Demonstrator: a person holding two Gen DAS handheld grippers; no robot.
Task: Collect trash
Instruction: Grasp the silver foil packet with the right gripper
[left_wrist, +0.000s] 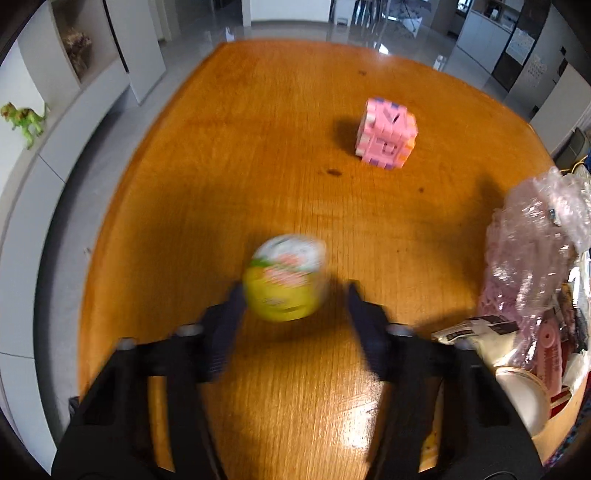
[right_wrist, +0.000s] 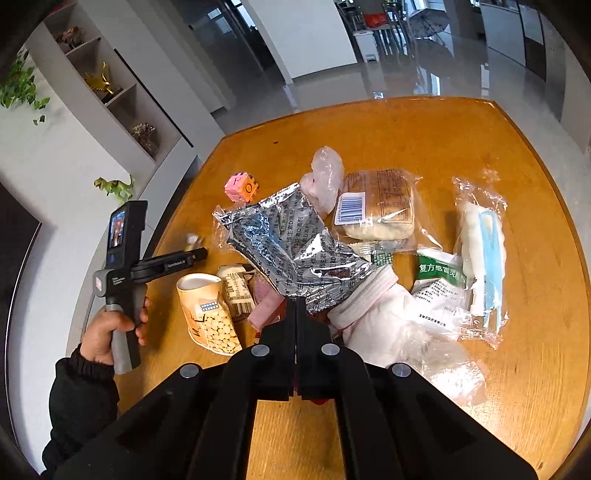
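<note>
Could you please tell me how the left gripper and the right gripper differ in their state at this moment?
The left gripper has its fingers spread wide; the right gripper has them pressed together. The left gripper has a blurred yellow-green cup between its fingers, not clamped; the right gripper appears shut on the silver foil wrapper. The left gripper is over open wooden table; the right gripper is over the trash pile. Both are black two-finger tools.

Looks like a home, open-plan living and dining space. Wooden desk (right_wrist: 517, 155) mid-frame, glossy tiled floor (right_wrist: 332, 85) beyond. Upper left, white wall shelving (right_wrist: 110, 96) with ornaments, a green toy dinosaur (right_wrist: 115, 187) on the ledge. Top right, folded umbrella (right_wrist: 428, 22) by chairs.
</note>
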